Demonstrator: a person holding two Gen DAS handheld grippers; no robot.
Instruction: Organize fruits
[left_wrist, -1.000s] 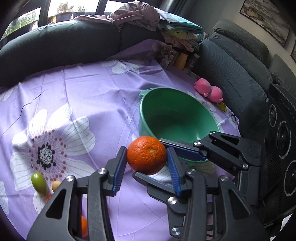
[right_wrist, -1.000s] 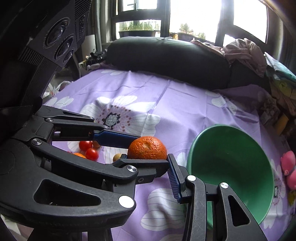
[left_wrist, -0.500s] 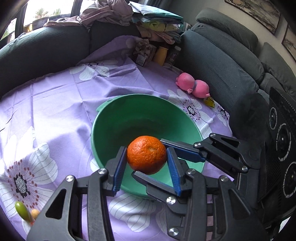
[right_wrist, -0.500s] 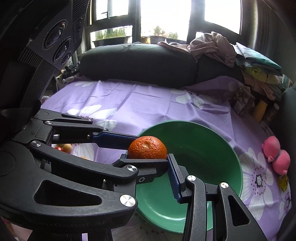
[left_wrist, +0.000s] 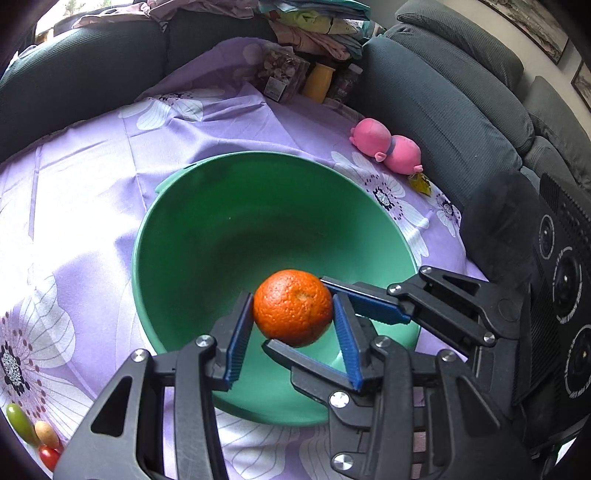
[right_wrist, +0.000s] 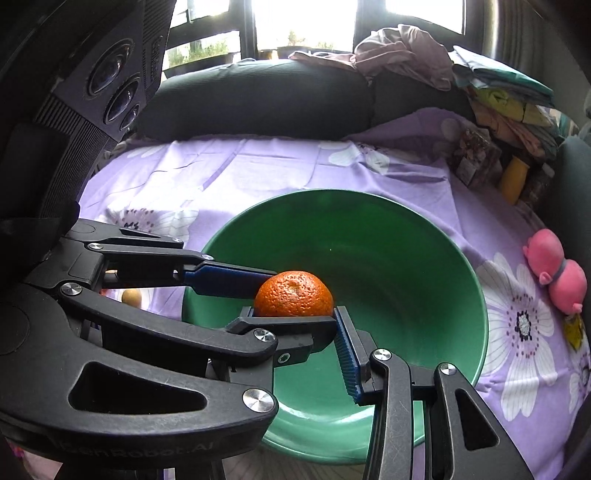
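An orange (left_wrist: 293, 307) is held above the near inside of a green bowl (left_wrist: 207, 206) on the purple flowered cloth. My left gripper (left_wrist: 291, 325) is shut on it, blue pads on its left and right sides. My right gripper (right_wrist: 295, 314) crosses the left one and also presses on the orange (right_wrist: 293, 293), one finger at its left, one at its right. The bowl (right_wrist: 424, 236) holds nothing else. A green fruit (left_wrist: 20, 421), a tan one (left_wrist: 46, 432) and a red tomato (left_wrist: 48, 456) lie at the lower left on the cloth.
A pink pig toy (left_wrist: 386, 147) lies right of the bowl. A yellow bottle (left_wrist: 319, 81) and packets (left_wrist: 282, 72) stand at the back by the dark sofa (left_wrist: 443, 85). Folded clothes (right_wrist: 402, 55) lie on the sofa back. A small tan fruit (right_wrist: 131, 296) shows left of the bowl.
Both grippers carried the orange to the right, from over the cloth to over the green bowl, and lower toward it. The grip on the orange is unchanged.
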